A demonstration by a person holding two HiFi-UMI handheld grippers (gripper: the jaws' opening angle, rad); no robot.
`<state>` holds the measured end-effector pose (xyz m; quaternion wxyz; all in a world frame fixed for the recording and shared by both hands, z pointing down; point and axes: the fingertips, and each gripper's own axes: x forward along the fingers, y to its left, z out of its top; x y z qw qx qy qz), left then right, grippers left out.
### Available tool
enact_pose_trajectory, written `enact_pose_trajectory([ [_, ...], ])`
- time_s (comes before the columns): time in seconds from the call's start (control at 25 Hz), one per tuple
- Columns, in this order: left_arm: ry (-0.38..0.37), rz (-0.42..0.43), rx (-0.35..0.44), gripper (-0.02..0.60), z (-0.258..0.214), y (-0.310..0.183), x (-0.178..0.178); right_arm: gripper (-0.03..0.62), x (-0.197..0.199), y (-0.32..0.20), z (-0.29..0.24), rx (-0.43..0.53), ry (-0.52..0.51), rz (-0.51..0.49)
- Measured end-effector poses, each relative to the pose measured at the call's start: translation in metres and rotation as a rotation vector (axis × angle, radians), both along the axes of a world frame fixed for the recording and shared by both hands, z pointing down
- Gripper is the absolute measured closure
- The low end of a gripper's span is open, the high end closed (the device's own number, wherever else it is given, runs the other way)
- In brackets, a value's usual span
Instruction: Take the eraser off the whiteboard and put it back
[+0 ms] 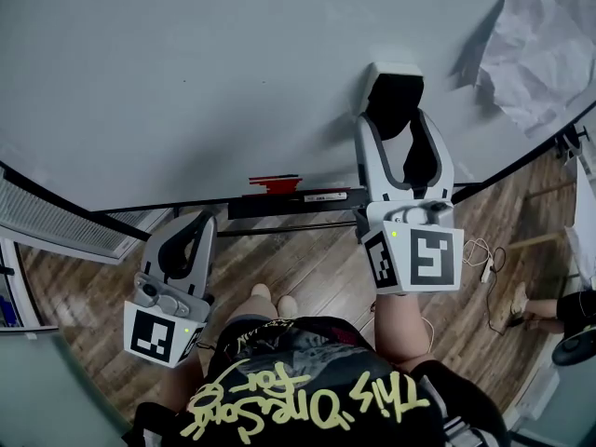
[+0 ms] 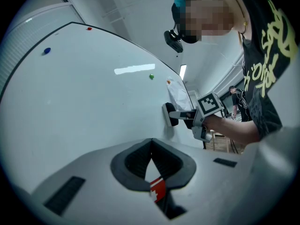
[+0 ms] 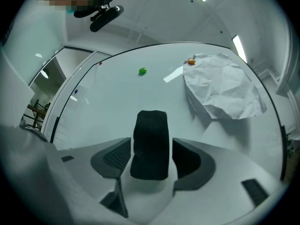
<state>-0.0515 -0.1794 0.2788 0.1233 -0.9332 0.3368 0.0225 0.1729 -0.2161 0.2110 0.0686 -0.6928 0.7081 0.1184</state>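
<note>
Whiteboard [image 1: 186, 82] fills the view. On it sits the eraser [image 3: 151, 142], between the spread jaws of the right hand-held gripper [image 1: 397, 119], seemingly ungripped. Closing off-centre could knock it loose and drop it. The left hand-held gripper [image 2: 151, 143] hangs pressed together, empty.

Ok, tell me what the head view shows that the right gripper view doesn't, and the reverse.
Only head view: the left gripper, the brown wooden floor. Only right gripper view: a small green magnet. Both: the black block eraser between the right gripper's jaws, the white whiteboard, the crumpled white paper sheet.
</note>
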Motion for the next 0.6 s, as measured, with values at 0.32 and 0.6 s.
enact_pose_trajectory([
  [0.32, -0.006, 0.010, -0.001, 0.574, 0.000, 0.003, 0.005, 0.333, 0.000, 0.012, 0.013, -0.033, -0.011, -0.025],
  [0.6, -0.010, 0.019, 0.001, 0.574, 0.000, 0.007, 0.009, 0.333, -0.003, 0.024, 0.021, -0.051, -0.019, -0.055],
])
